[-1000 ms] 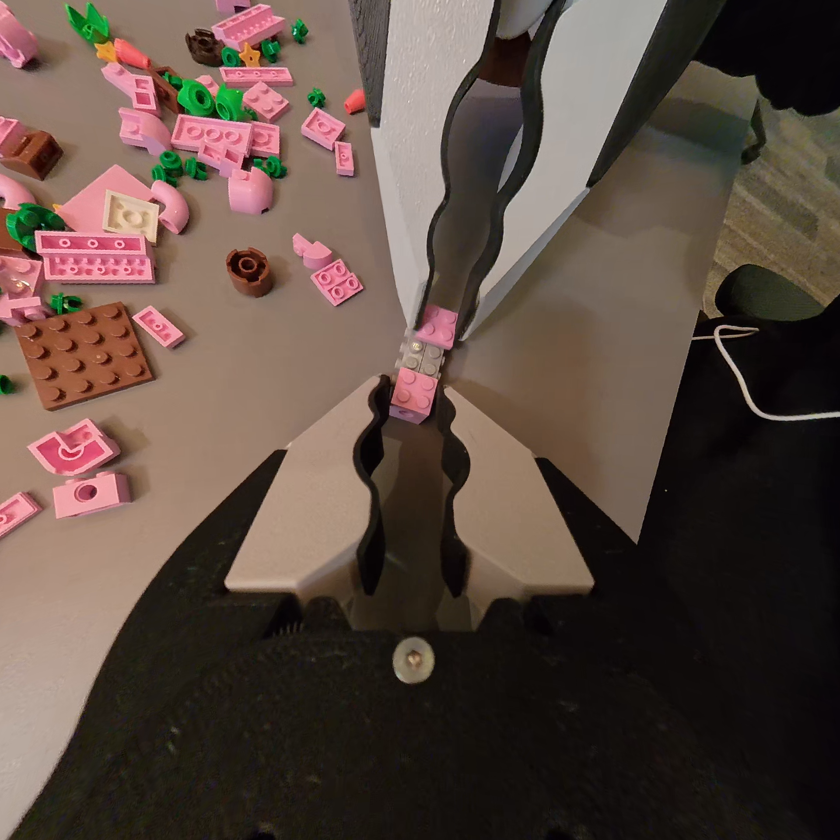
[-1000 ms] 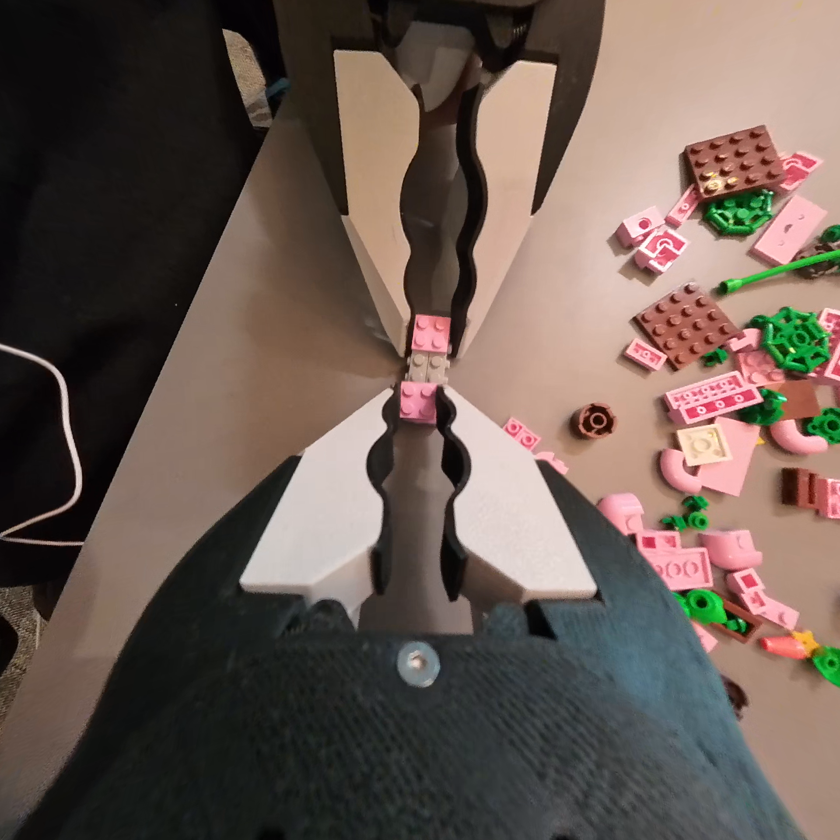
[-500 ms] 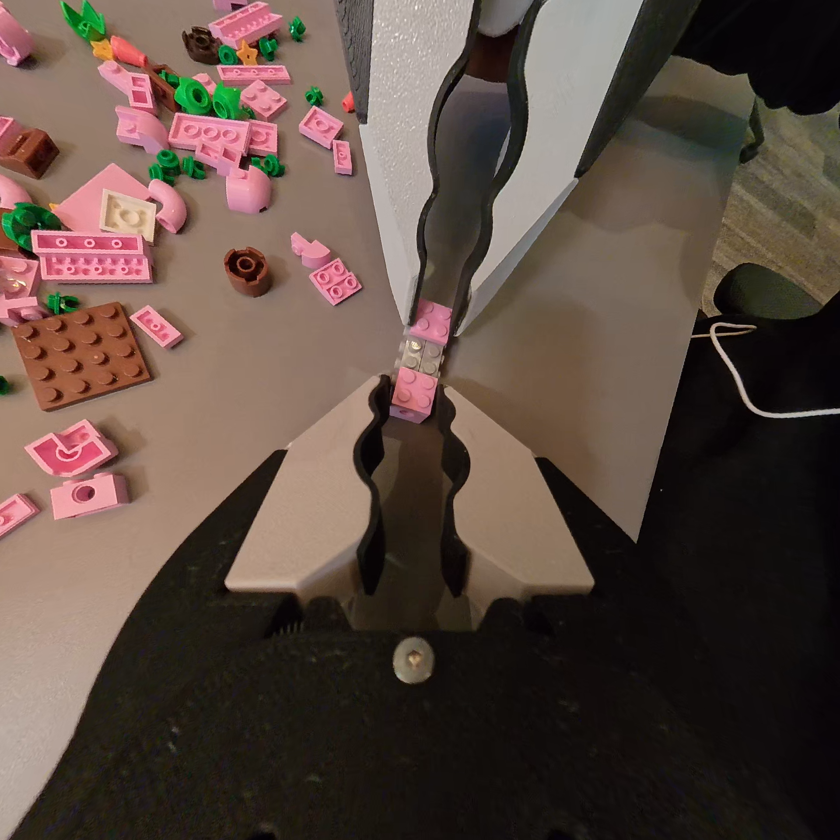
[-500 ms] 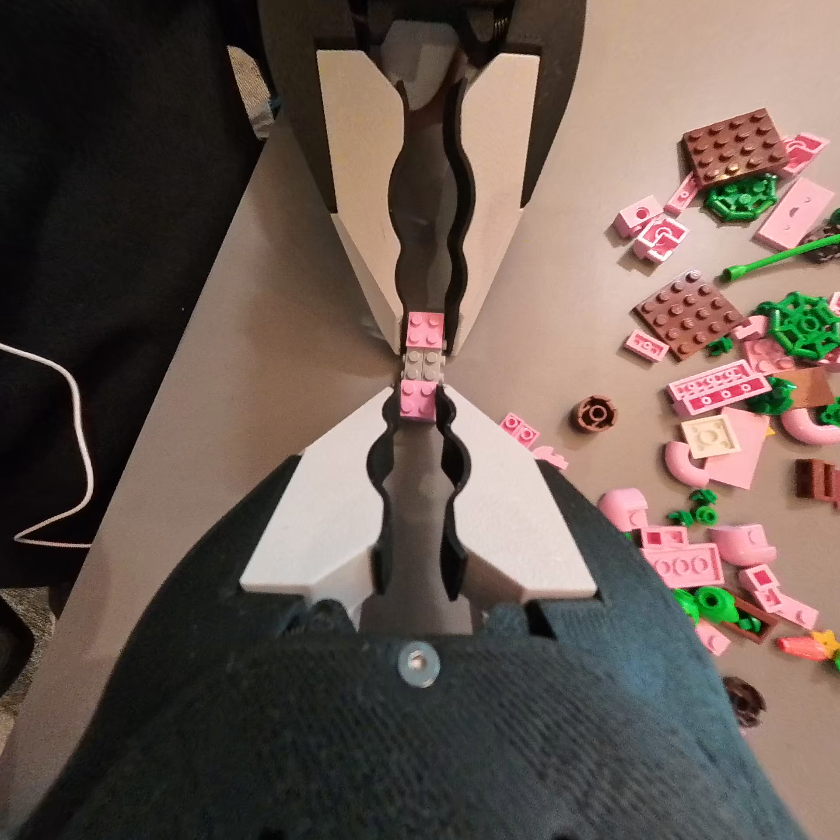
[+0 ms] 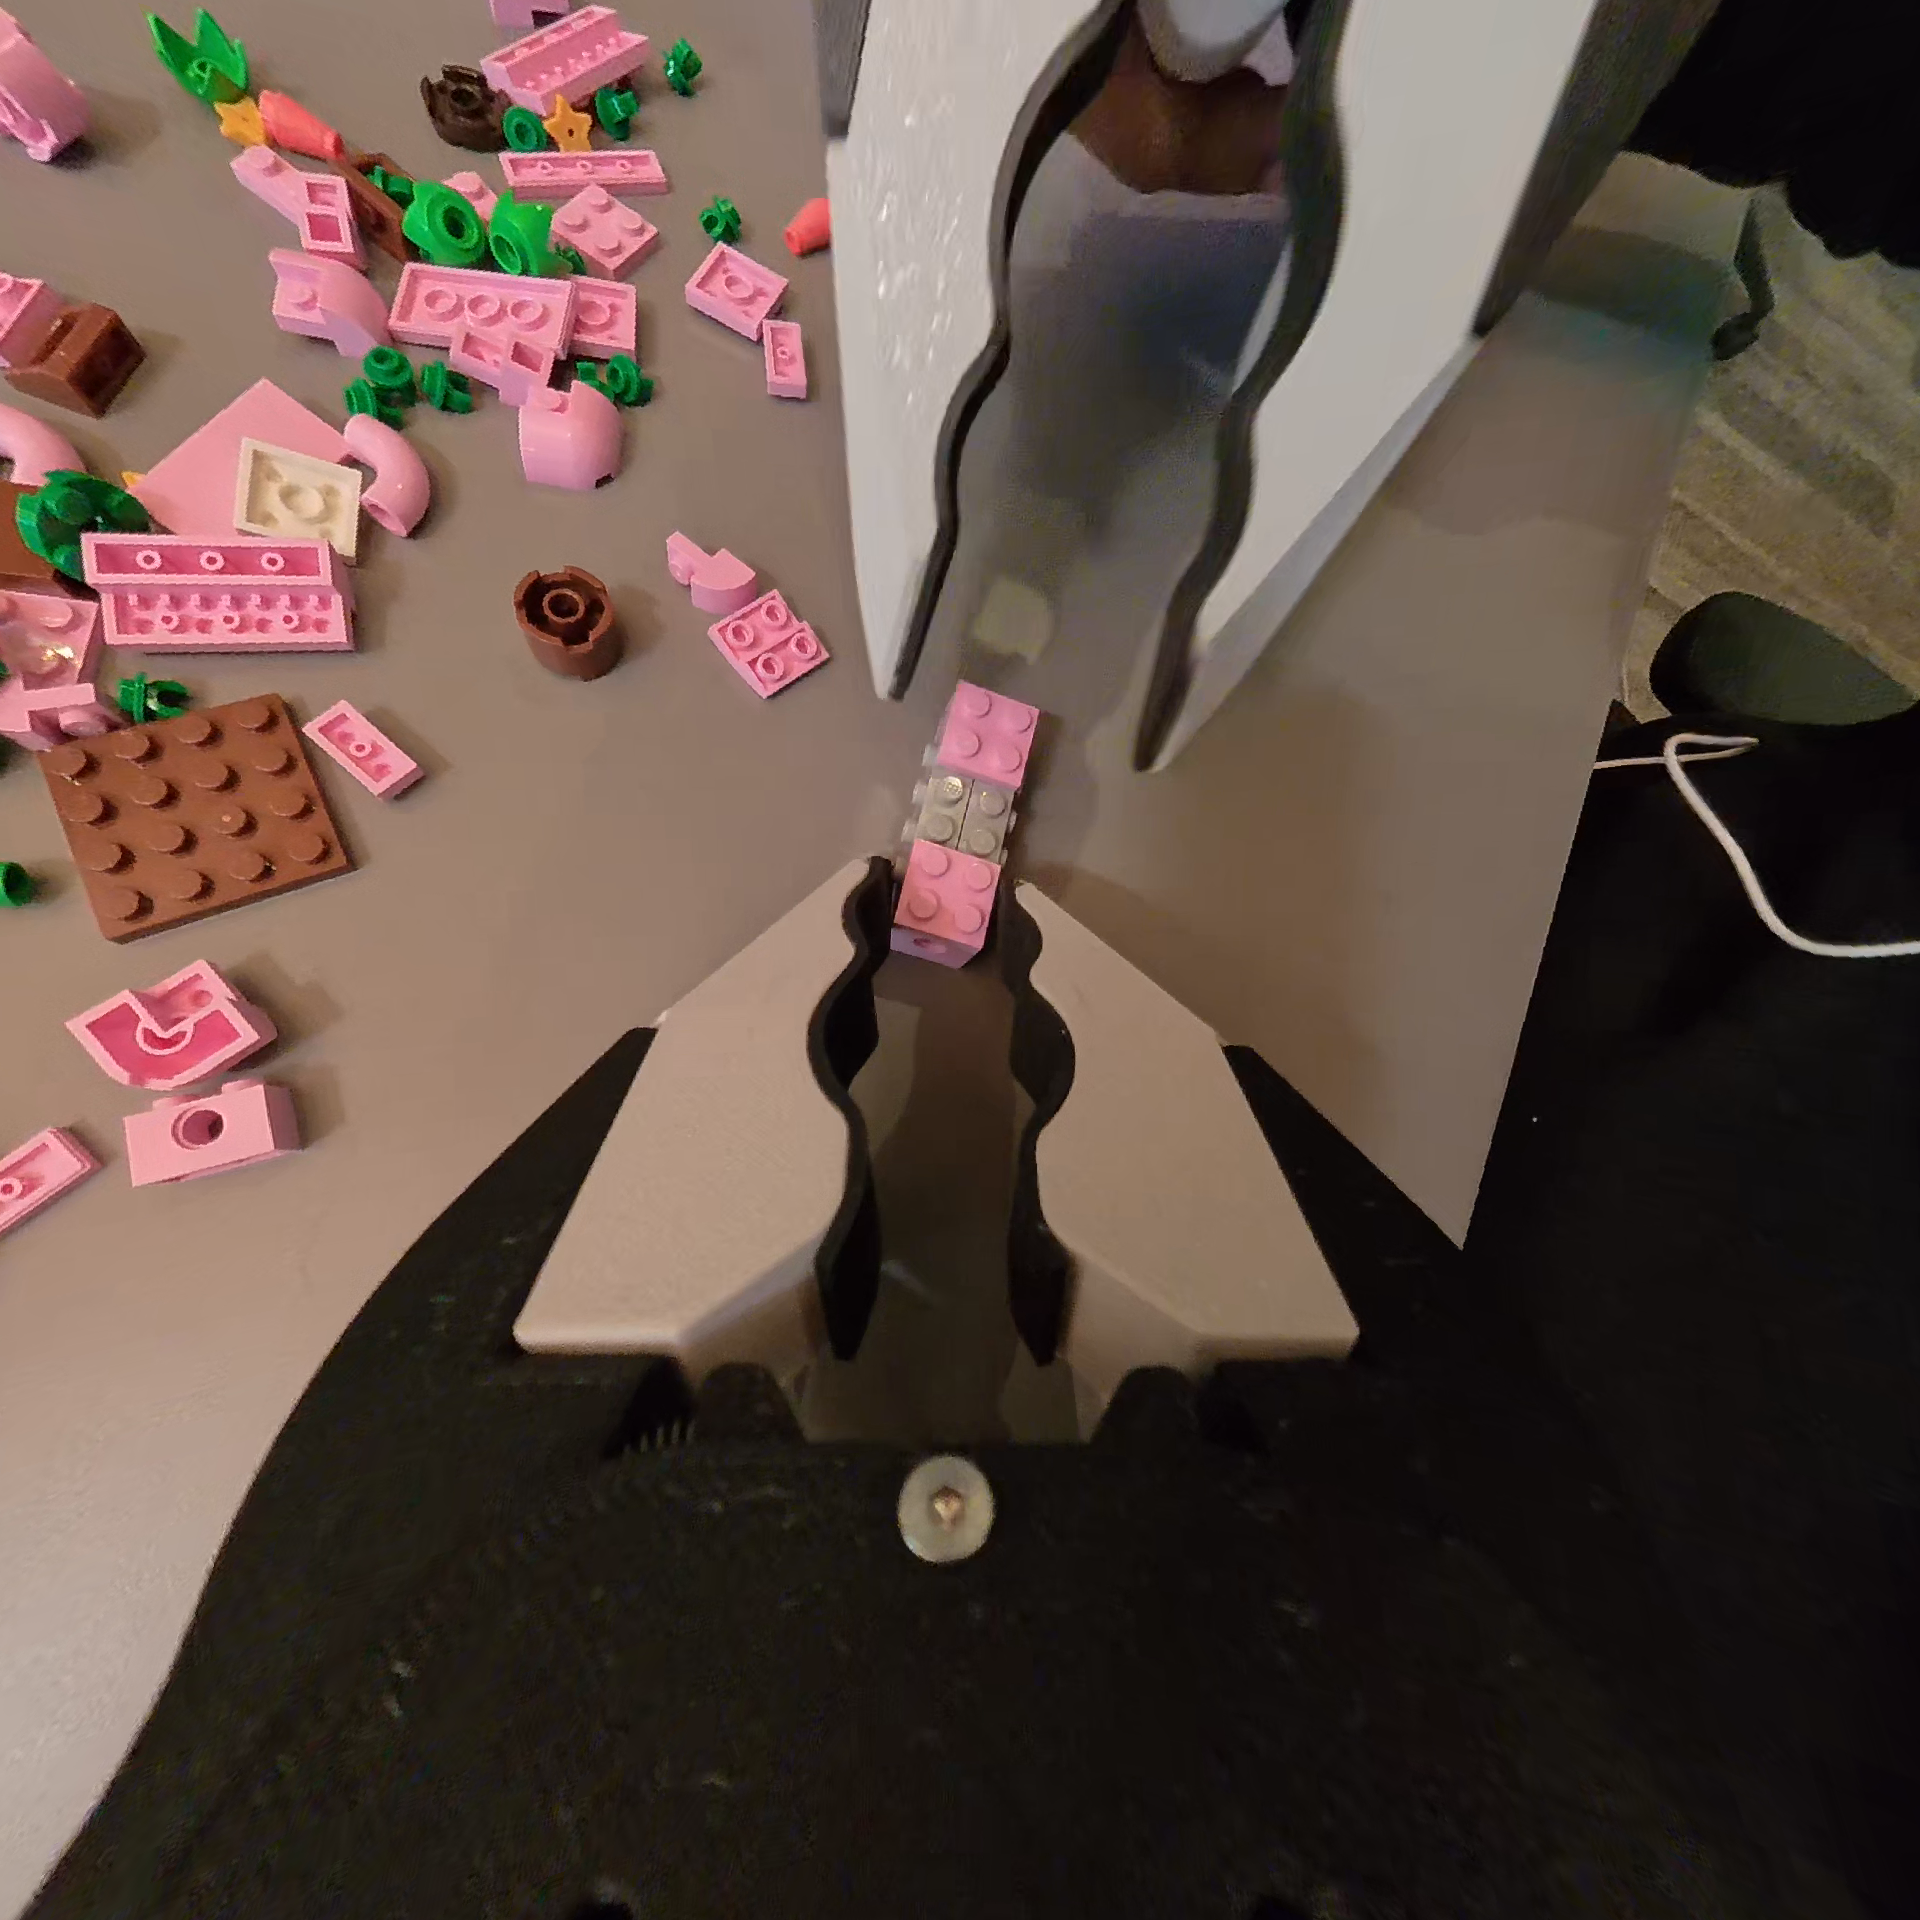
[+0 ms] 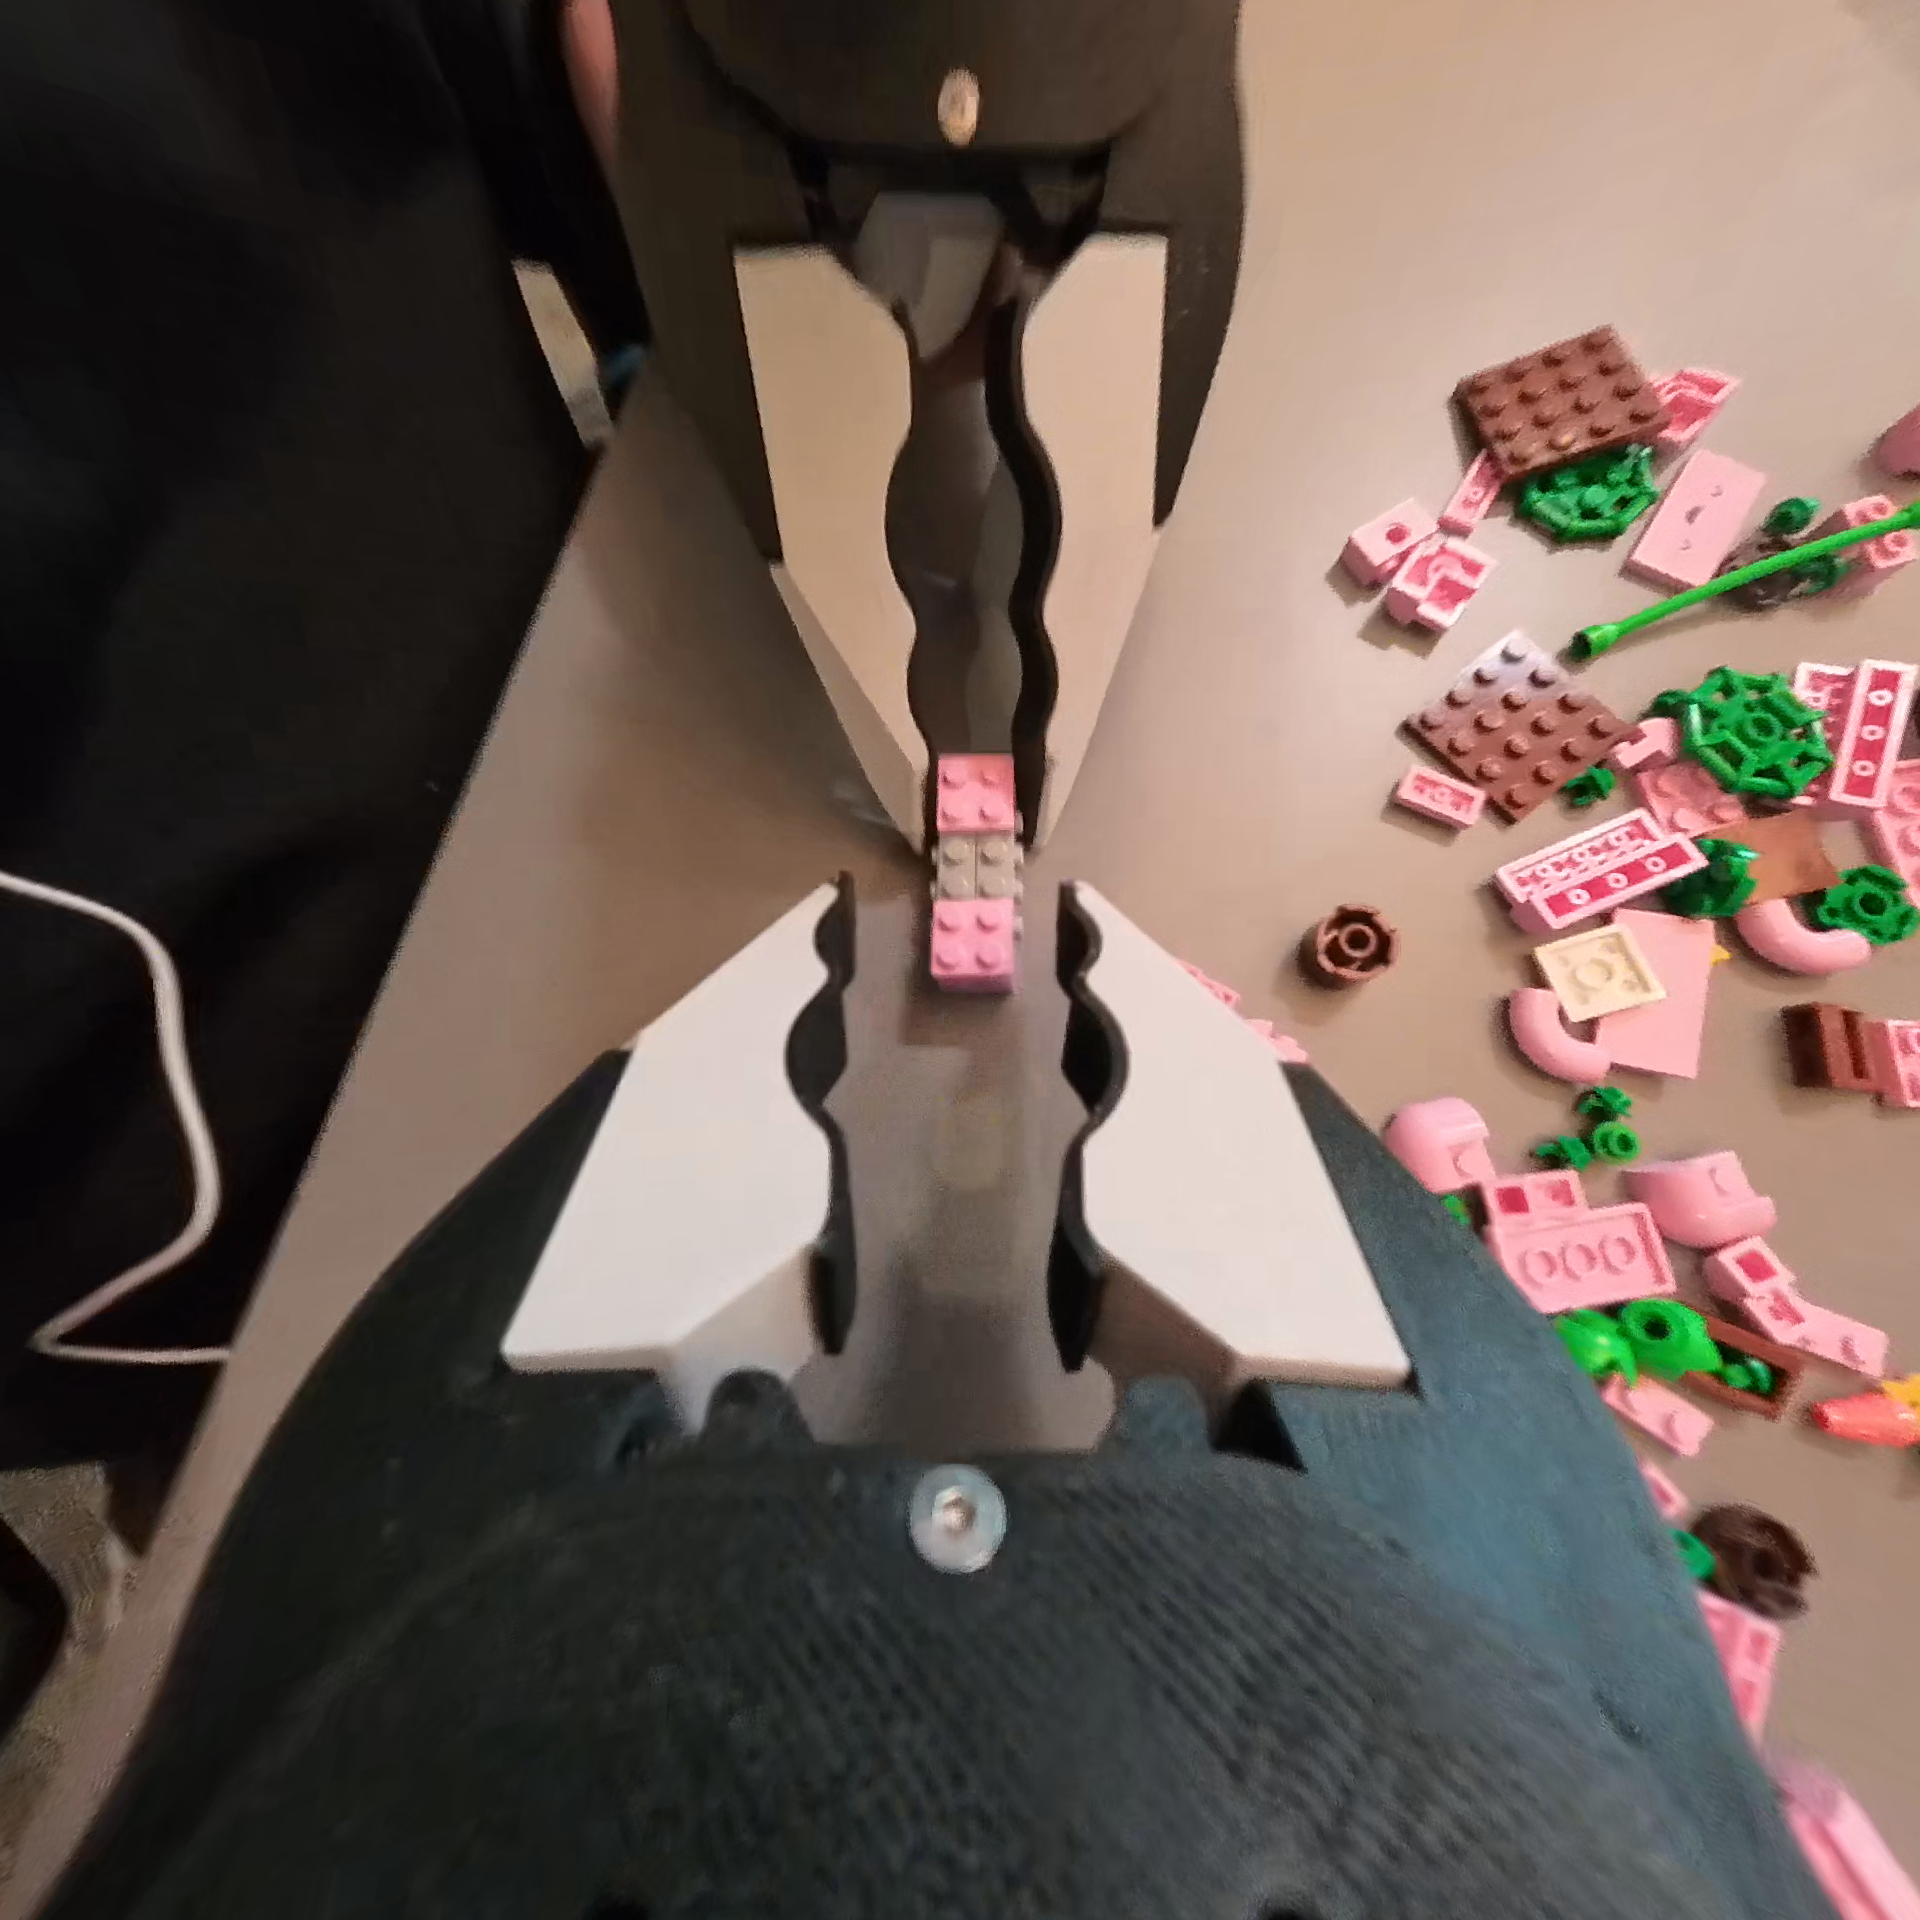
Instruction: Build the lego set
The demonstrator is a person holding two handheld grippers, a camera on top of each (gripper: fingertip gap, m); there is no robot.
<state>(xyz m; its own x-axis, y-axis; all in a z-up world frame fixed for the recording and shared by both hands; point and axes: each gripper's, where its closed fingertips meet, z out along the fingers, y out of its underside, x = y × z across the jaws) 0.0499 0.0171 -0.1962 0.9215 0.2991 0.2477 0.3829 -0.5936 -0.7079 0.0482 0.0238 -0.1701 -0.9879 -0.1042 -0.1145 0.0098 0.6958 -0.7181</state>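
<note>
A small lego assembly, two pink bricks joined by a grey middle piece (image 5: 961, 816), hangs just above the grey table (image 5: 582, 935). My left gripper (image 5: 940, 909) is shut on its near pink brick (image 5: 945, 894). In the left wrist view my right gripper (image 5: 1023, 722) stands opposite, jaws apart around the far pink brick (image 5: 987, 732) without touching it. In the right wrist view my right gripper (image 6: 956, 899) is open, with the assembly (image 6: 977, 868) between its fingertips. The left gripper (image 6: 977, 816) pinches the far end there.
Many loose pink, green and brown pieces lie to the left of my left gripper: a brown plate (image 5: 192, 816), a brown round brick (image 5: 566, 623), a pink 2x2 plate (image 5: 769, 642). The table edge runs close on the right, with a white cable (image 5: 1745, 862) on dark cloth beyond. My left and right fingertips are right by each other. The pink 2x2 plate (image 5: 769, 642) is about 4 cm from my right fingertips.
My right gripper has opened and let go of its end of the assembly. The left gripper still holds the other end. The assembly has barely moved.
</note>
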